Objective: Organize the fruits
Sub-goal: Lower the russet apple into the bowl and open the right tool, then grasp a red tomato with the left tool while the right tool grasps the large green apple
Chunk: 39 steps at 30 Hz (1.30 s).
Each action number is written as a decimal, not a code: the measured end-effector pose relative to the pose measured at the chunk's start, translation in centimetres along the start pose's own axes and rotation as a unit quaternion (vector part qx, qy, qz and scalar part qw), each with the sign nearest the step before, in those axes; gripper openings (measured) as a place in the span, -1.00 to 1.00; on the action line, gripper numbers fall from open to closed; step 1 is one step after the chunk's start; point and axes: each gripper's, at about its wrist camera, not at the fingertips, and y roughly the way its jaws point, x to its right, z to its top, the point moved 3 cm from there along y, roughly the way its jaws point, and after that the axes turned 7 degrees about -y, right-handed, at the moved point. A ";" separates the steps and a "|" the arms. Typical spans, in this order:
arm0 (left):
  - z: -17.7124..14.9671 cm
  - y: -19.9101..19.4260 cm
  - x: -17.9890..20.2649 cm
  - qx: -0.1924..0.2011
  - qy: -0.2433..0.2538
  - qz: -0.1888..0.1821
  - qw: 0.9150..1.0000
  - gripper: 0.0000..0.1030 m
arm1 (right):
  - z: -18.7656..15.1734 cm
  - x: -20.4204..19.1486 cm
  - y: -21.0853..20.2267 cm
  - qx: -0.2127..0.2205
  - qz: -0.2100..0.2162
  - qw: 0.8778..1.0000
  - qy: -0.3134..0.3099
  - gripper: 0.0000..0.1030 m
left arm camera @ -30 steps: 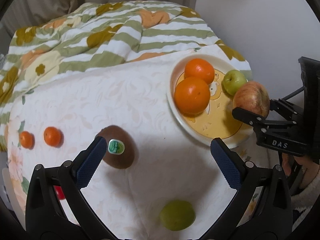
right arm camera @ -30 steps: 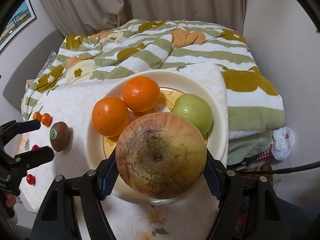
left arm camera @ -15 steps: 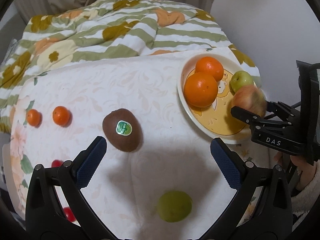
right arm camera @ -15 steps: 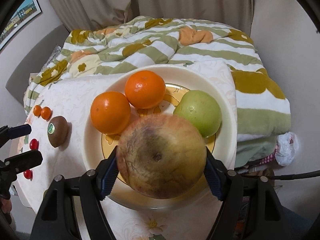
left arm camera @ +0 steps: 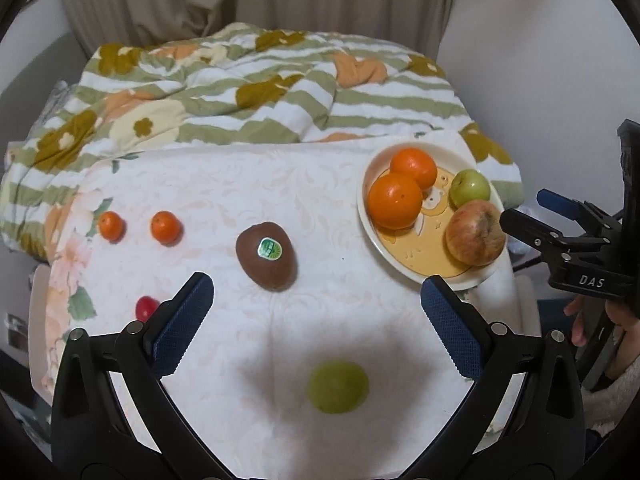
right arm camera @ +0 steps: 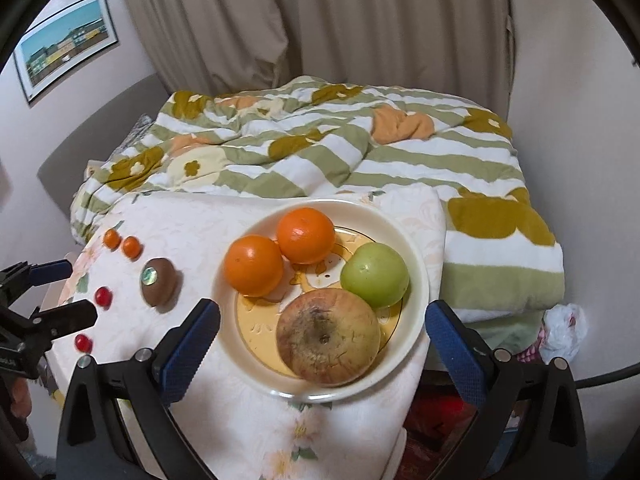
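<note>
A cream plate on the white tablecloth holds two oranges, a green apple and a reddish apple. My right gripper is open and empty, just behind the reddish apple; it also shows in the left wrist view. My left gripper is open and empty above the cloth. A brown kiwi lies beyond it and a green fruit lies below it.
Two small tangerines and red cherry tomatoes lie at the cloth's left side. A striped floral duvet covers the bed behind. Curtains and walls stand at the back. A white bag lies at the right.
My right gripper opened, left the reddish apple on the plate and drew back. My left gripper pulled back and up, so more of the cloth shows.
</note>
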 end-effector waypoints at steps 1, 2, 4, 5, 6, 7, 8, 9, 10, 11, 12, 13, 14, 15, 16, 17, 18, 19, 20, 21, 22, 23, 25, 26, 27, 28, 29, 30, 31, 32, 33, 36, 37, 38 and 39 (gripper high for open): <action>-0.2 -0.6 -0.1 0.005 -0.006 0.002 1.000 1.00 | 0.2 -0.1 -0.5 0.003 0.001 1.000 -0.005 0.99; -0.4 -1.2 -0.2 0.010 -0.010 0.006 1.000 1.00 | 0.4 -0.4 -1.3 0.007 0.000 1.000 -0.011 0.99; -0.8 -2.4 -0.5 0.019 -0.019 0.017 0.999 1.00 | 0.8 -0.6 -2.3 0.014 0.000 1.000 -0.017 0.99; -1.1 -3.1 -0.7 0.026 -0.024 0.022 0.999 1.00 | 1.0 -0.7 -3.0 0.019 0.002 1.000 -0.019 0.99; -1.3 -3.9 -1.1 0.033 -0.031 0.027 0.999 1.00 | 1.2 -0.9 -3.7 0.025 0.005 0.999 -0.022 0.99; -1.6 -4.6 -1.4 0.038 -0.037 0.030 0.998 1.00 | 1.3 -1.1 -4.3 0.032 0.008 0.999 -0.025 0.99; -1.9 -5.5 -1.9 0.045 -0.046 0.036 0.997 1.00 | 1.4 -1.3 -4.7 0.035 0.009 0.999 -0.028 0.99; -2.1 -6.2 -2.3 0.049 -0.051 0.040 0.997 1.00 | 1.5 -1.6 -5.3 0.040 0.009 0.999 -0.032 0.99; -2.4 -6.8 -2.7 0.053 -0.057 0.044 0.996 1.00 | 1.5 -1.9 -5.6 0.043 0.009 0.998 -0.035 0.99; -2.8 -7.5 -3.4 0.057 -0.064 0.050 0.995 1.00 | 1.5 -2.2 -6.0 0.044 0.012 0.998 -0.039 0.99; -3.0 -8.0 -3.8 0.059 -0.070 0.055 0.994 1.00 | 1.4 -2.8 -6.3 0.044 0.016 0.998 -0.043 0.99; -3.2 -8.3 -4.2 0.062 -0.075 0.061 0.993 1.00 | 1.4 -3.1 -6.5 0.046 0.018 0.998 -0.045 0.99; -3.5 -8.8 -4.8 0.066 -0.082 0.067 0.992 1.00 | 1.2 -3.8 -6.7 0.049 0.021 0.997 -0.048 0.99; -3.9 -9.3 -5.4 0.070 -0.089 0.067 0.991 1.00 | 1.0 -4.3 -7.1 0.054 0.020 0.997 -0.051 0.99; -4.1 -9.6 -5.8 0.072 -0.093 0.067 0.991 1.00 | 0.8 -4.8 -7.3 0.059 0.013 0.997 -0.053 0.99; -4.4 -10.0 -6.4 0.073 -0.101 0.070 0.990 1.00 | 0.6 -5.1 -7.4 0.062 0.007 0.997 -0.054 0.99; -4.7 -10.2 -6.9 0.074 -0.105 0.073 0.989 1.00 | 0.3 -5.6 -7.4 0.063 -0.003 0.997 -0.053 0.99; -5.1 -10.4 -7.5 0.074 -0.110 0.075 0.988 1.00 | 0.1 -6.0 -7.4 0.064 -0.003 0.996 -0.054 0.99; -5.3 -10.4 -7.8 0.073 -0.113 0.077 0.988 1.00 | -0.3 -6.7 -7.4 0.065 0.002 0.996 -0.054 0.99; -5.7 -10.6 -8.4 0.073 -0.118 0.079 0.987 1.00 | -0.6 -7.3 -7.4 0.065 0.005 0.996 -0.055 0.99; -6.1 -10.7 -8.9 0.071 -0.121 0.078 0.987 1.00 | -0.8 -7.6 -7.3 0.064 0.005 0.996 -0.055 0.99; -6.5 -10.7 -9.4 0.070 -0.123 0.079 0.987 1.00 | -1.3 -8.4 -7.1 0.061 0.008 0.997 -0.056 0.99; -7.2 -10.7 -10.4 0.067 -0.121 0.078 0.987 1.00 | -2.1 -9.5 -6.9 0.055 0.011 0.997 -0.059 0.99; -7.5 -10.6 -10.9 0.063 -0.120 0.077 0.988 1.00 | -2.5 -10.0 -6.7 0.051 0.009 0.997 -0.060 0.99; -7.8 -10.4 -11.4 0.059 -0.120 0.077 0.988 1.00 | -3.0 -10.8 -6.3 0.044 0.005 0.997 -0.061 0.99; -8.2 -10.3 -12.0 0.056 -0.120 0.073 0.988 1.00 | -3.2 -11.2 -6.1 0.040 0.002 0.997 -0.060 0.99; -8.5 -10.2 -12.5 0.055 -0.121 0.069 0.989 1.00 | -3.7 -11.6 -5.8 0.035 -0.005 0.998 -0.058 0.99; -8.8 -10.0 -13.0 0.054 -0.122 0.066 0.989 1.00 | -4.1 -12.1 -5.3 0.028 -0.011 0.998 -0.057 0.99; -9.1 -9.8 -13.4 0.052 -0.122 0.064 0.989 1.00 | -4.5 -12.5 -4.9 0.022 -0.013 0.998 -0.055 0.99; -9.5 -9.5 -14.0 0.048 -0.122 0.063 0.989 1.00 | -4.9 -12.9 -4.6 0.015 -0.013 0.998 -0.052 0.99; -9.9 -9.2 -14.5 0.044 -0.123 0.062 0.989 1.00 | -5.3 -13.4 -4.1 0.009 -0.014 0.999 -0.050 0.99; -11.0 -8.0 -15.9 0.034 -0.126 0.053 0.990 1.00 | -6.3 -14.6 -2.7 -0.007 -0.017 0.999 -0.050 0.99; -11.4 -7.6 -16.3 0.030 -0.126 0.050 0.990 1.00 | -6.6 -14.9 -2.5 -0.010 -0.019 0.998 -0.051 0.99; -11.7 -7.1 -16.7 0.026 -0.125 0.046 0.991 1.00 | -6.9 -15.2 -2.1 -0.013 -0.026 0.998 -0.051 0.99; -12.1 -6.6 -17.2 0.023 -0.126 0.040 0.991 1.00 | -7.2 -15.6 -1.6 -0.017 -0.030 0.998 -0.052 0.99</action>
